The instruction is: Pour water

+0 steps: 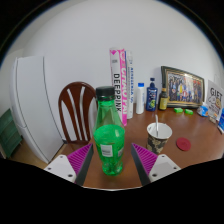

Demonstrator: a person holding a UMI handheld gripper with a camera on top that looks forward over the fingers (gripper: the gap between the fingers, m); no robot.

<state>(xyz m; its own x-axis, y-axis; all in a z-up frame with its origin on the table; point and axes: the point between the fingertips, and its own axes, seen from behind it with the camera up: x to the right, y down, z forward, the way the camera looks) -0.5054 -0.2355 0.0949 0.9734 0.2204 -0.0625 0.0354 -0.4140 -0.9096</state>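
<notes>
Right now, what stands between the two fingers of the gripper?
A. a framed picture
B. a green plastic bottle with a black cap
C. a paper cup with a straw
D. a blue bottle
B: the green plastic bottle with its black cap stands upright on the wooden table, between the fingers of the open gripper; the paper cup is off to the side, beyond them.

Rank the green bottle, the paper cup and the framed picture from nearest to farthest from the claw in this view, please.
1. Green bottle: stands on the table between the claw's two fingers, which are open.
2. Paper cup: ahead of the fingers, to the bottle's right.
3. Framed picture: far back by the wall, beyond the cup.
</notes>
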